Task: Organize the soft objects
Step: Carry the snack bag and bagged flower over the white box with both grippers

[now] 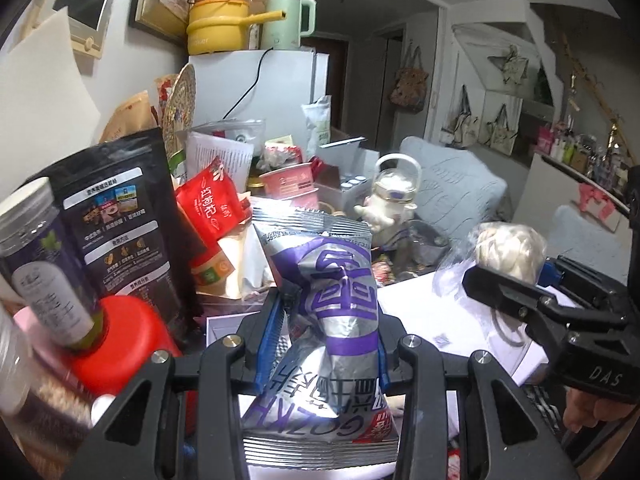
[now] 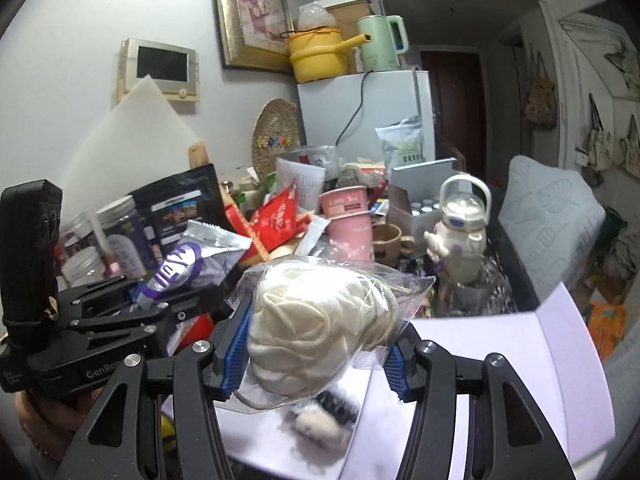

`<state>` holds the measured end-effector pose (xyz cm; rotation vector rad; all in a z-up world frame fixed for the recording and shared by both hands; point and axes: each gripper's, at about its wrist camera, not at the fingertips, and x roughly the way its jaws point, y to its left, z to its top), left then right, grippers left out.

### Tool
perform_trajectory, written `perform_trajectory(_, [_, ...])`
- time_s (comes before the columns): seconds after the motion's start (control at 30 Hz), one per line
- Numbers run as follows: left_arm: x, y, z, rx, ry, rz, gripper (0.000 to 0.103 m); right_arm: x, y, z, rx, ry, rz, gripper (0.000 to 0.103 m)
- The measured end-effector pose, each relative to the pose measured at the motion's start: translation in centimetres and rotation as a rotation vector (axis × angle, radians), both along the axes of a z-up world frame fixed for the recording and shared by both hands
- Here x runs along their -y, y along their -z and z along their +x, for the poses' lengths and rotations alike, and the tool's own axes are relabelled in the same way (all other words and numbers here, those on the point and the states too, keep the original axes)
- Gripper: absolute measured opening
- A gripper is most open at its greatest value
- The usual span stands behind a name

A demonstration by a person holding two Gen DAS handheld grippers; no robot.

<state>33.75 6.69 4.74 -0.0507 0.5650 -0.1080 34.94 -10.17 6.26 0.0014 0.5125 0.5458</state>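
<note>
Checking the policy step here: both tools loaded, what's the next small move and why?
Probably lower the right tool toward the open white box just below it and release there. It is shut on the clear bag of cream cord, held above the box, which already holds a small item. The left tool is shut on the silver-purple snack bag farther from the box, so it can wait.

The crinkled silver and purple foil snack packet (image 1: 332,320) shows the letters "GOZKH", upside down, near its lower edge. The black body of the right gripper (image 1: 500,284) reads "DAS" in pale letters. The black body of the left gripper (image 2: 160,296) reads "GenRob", the rest hidden. The red plastic pouch (image 1: 210,206) carries white Chinese characters.
</note>
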Motion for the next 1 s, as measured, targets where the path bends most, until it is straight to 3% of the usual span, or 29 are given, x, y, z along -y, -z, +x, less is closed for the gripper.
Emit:
perform_trajectory(0.27, [-0.2, 4.2, 3.7, -0.128, -0.019, 0.029, 0.038, -1.7, 2.3, 4.0, -0.041, -0.005, -0.049, 0.056])
perform_trajectory(0.43, [-0.1, 6.6, 5.1, -0.198, -0.037, 0.053, 0.038, -2.0, 4.3, 5.5, -0.111, -0.009, -0.077, 0.056])
perform_trajectory(0.7, [0.2, 9.1, 6.6, -0.294, -0.037, 0.093, 0.038, -2.6, 7.3, 7.1, -0.203, 0.022, -0.133, 0.056])
perform_trajectory(1.0, [-0.2, 11.5, 7.7, -0.383, -0.049, 0.088, 0.038, -3.9, 10.2, 8.3, -0.301, -0.007, -0.154, 0.061])
